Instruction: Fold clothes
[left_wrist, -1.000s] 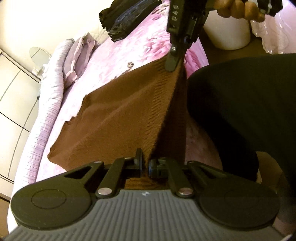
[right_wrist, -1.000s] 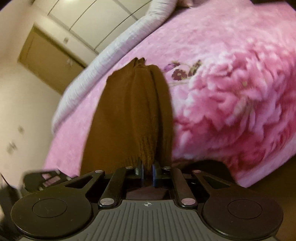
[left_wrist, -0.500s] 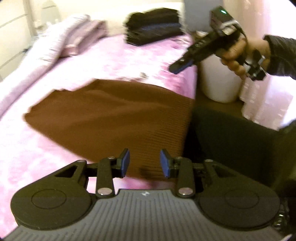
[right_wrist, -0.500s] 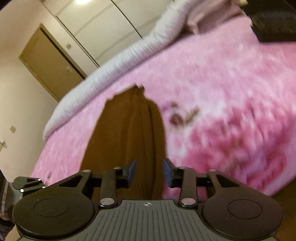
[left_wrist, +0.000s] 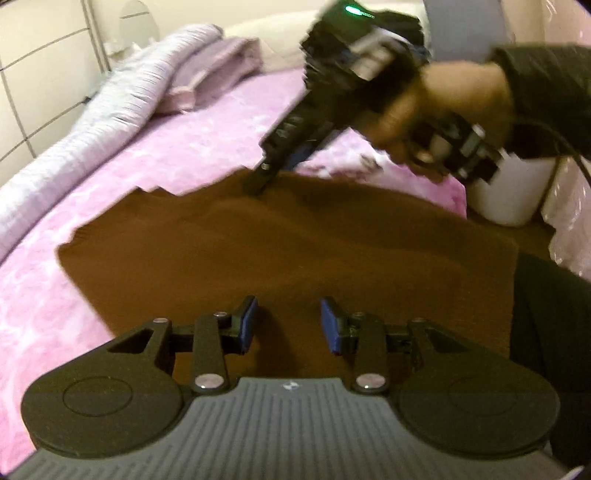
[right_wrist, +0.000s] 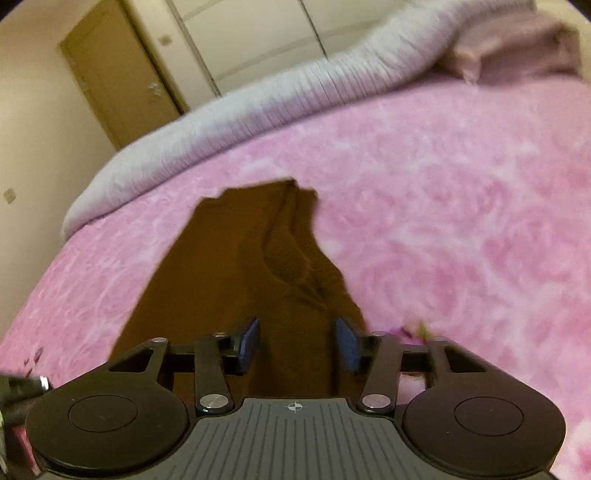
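A brown knitted sweater (left_wrist: 288, 251) lies flat on the pink blanket (left_wrist: 177, 147), its near part over the bed's edge. My left gripper (left_wrist: 288, 325) hovers open just above the sweater's near part, with nothing between its blue pads. In the left wrist view a hand holds my right gripper (left_wrist: 256, 184), its tip down at the sweater's far edge. The right wrist view shows the right gripper (right_wrist: 297, 345) over the sweater (right_wrist: 236, 266). Its jaws stand apart and are closing, and the pads press on no cloth.
A rolled lilac ribbed quilt (left_wrist: 110, 110) runs along the bed's far side, with a folded lilac cloth (left_wrist: 221, 70) beside it. A white bin (left_wrist: 509, 195) stands on the floor right of the bed. A brown door (right_wrist: 122, 85) and wardrobe panels lie beyond.
Both grippers let go of the lifted sweater, which dropped flat onto the blanket. The right gripper then swung across to the sweater's far edge. The left gripper rolled level and pulled back.
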